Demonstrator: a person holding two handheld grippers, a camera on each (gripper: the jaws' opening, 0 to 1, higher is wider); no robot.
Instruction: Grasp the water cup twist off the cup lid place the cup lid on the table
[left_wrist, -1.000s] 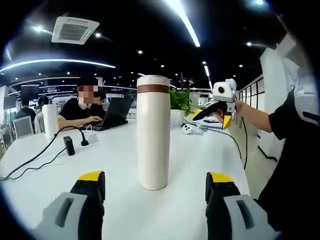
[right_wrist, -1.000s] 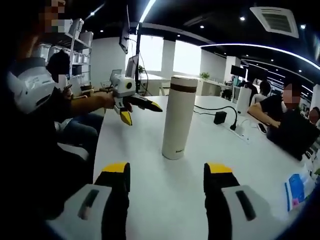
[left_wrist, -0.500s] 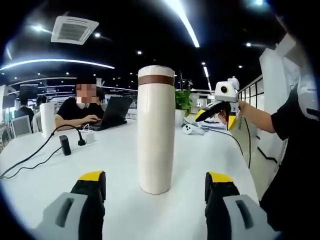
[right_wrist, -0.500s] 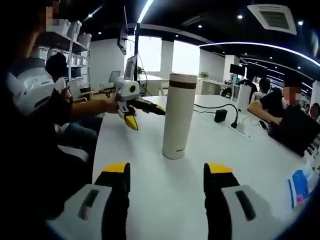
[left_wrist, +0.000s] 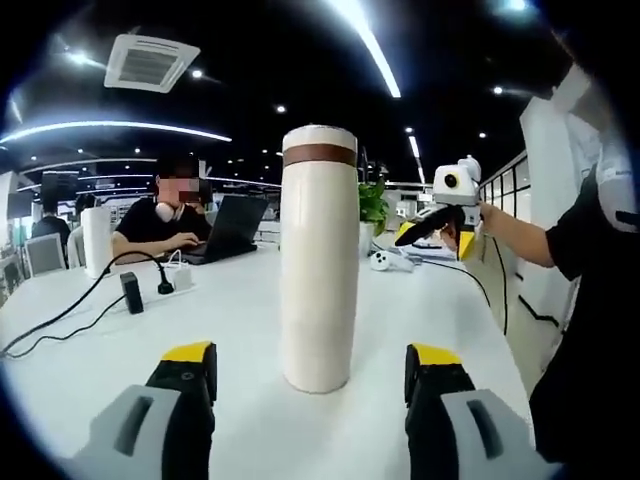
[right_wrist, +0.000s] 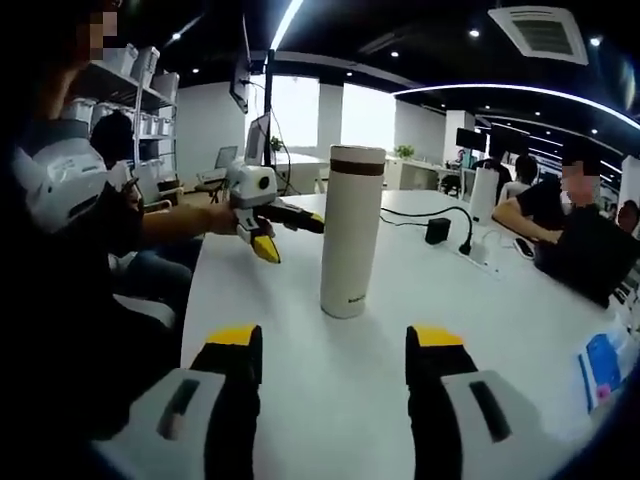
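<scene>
The white water cup (left_wrist: 318, 260) stands upright on the white table (left_wrist: 90, 370), lid on, at twelve o'clock between the left gripper (left_wrist: 311, 365)'s spread, empty jaws. The right gripper (right_wrist: 333, 350), also spread wide and empty, looks farther off.

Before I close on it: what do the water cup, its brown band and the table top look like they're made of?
Water cup: cream body with a matte, even sheen, probably coated metal or plastic; the look leaves it open. Brown band under the lid: dull, no glare, possibly plastic or rubbery trim. Table: smooth white top with soft ceiling reflections, likely laminate.
</scene>
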